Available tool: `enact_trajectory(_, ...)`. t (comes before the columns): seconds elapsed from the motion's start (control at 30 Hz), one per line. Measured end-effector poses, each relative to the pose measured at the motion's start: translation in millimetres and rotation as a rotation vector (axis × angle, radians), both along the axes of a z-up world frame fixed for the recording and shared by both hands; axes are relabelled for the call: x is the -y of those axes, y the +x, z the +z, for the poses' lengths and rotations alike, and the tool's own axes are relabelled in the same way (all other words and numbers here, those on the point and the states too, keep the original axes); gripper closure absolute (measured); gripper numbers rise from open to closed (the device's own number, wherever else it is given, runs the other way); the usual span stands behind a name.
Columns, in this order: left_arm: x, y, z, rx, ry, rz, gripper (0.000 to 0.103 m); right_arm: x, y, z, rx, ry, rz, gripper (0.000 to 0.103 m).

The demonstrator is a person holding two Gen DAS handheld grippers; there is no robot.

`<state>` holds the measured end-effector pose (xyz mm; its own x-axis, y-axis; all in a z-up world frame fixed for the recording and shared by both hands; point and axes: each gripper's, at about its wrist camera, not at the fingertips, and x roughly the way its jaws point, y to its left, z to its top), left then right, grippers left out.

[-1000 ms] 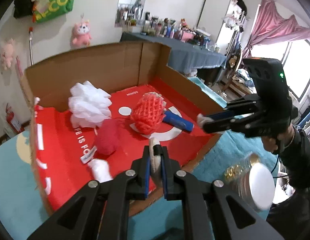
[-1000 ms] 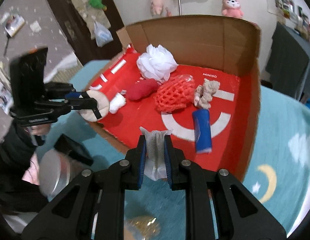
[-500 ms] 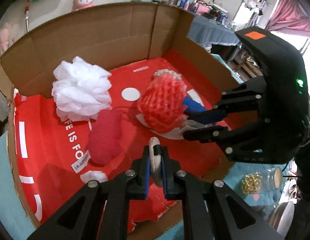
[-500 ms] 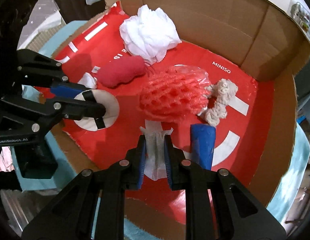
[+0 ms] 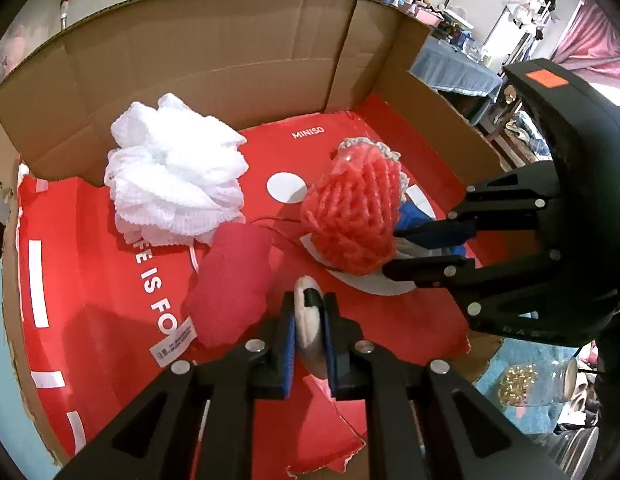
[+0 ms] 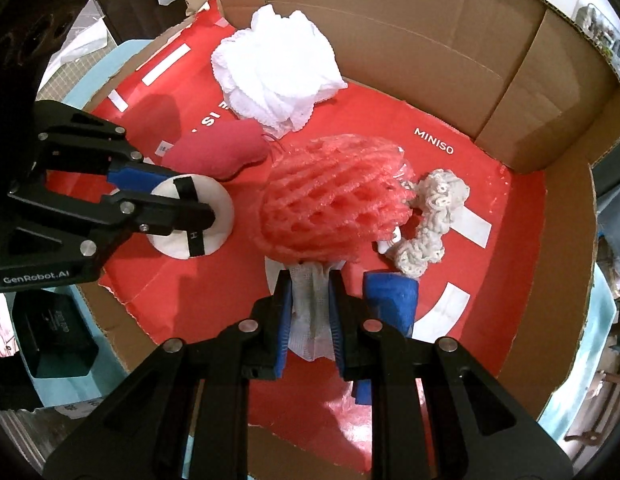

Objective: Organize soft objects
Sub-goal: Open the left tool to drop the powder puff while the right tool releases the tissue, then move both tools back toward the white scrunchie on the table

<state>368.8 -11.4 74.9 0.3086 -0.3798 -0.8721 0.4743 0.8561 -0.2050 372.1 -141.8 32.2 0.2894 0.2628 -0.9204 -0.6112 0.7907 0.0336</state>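
Note:
A cardboard box [image 5: 213, 60] with a red liner holds several soft things. In it lie a white bath pouf [image 5: 177, 184], a red foam net [image 5: 352, 216], a dark red plush pad [image 5: 229, 280], a blue roll [image 6: 390, 300] and a beige knitted scrunchie [image 6: 430, 216]. My left gripper [image 5: 308, 304] is shut on a round white puff [image 5: 307, 320] with a black strap, low over the liner beside the plush pad. My right gripper [image 6: 310, 280] is shut on a white mesh cloth [image 6: 310, 312], just in front of the foam net. Each gripper shows in the other's view: left gripper [image 6: 189, 196], right gripper [image 5: 390, 252].
The box's tall cardboard walls [image 6: 430, 40] close the back and right sides; its front edge is low and torn. Outside it, on a teal mat [image 6: 590, 360], stand a glass jar of gold beads [image 5: 542, 380] and a black case [image 6: 53, 332].
Both grippers have come forward and down from outside the front edge to low over the red liner, each still holding its item. The things in the box have not moved.

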Motion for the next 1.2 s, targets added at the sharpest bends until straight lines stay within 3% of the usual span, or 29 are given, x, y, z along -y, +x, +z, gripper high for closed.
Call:
enact_trajectory(0.4,-1.9,-0.2,-0.6,0.007,0.0,0.005,0.066,-5.9,-4.7,-5.0,0.0,-0.012,0.015,0.083)
enact_trajectory(0.53,-4.9,-5.0,7.1,0.029,-0.014,0.008,0.049,0.7,-5.4,-3.1,0.001,0.005,-0.002,0.082)
enact_trajectory(0.6,-7.1,-8.3,11.8,0.042,-0.018,0.013,0.047,3.8,-7.5,-2.6,0.01,0.006,-0.008,0.074)
enact_trajectory(0.63,-7.1,-9.8,13.9,0.049,-0.02,0.016,0.046,4.5,-8.2,-1.8,0.015,0.006,-0.013,0.064)
enact_trajectory(0.67,-8.0,-11.3,16.1,0.054,-0.025,0.018,0.046,5.6,-9.2,-1.1,0.021,0.007,-0.016,0.045)
enact_trajectory(0.7,-8.8,-12.6,17.9,0.059,-0.028,0.022,0.043,6.7,-11.3,1.6,0.038,0.012,-0.021,0.04)
enact_trajectory(1.03,-18.3,-61.6,68.7,0.224,-0.05,0.071,0.011,24.6,-50.8,40.8,0.145,0.037,-0.093,0.039)
enact_trajectory(1.2,-18.1,-94.8,97.0,0.35,-0.054,0.125,0.006,36.0,-86.8,71.9,0.25,0.056,-0.168,0.029)
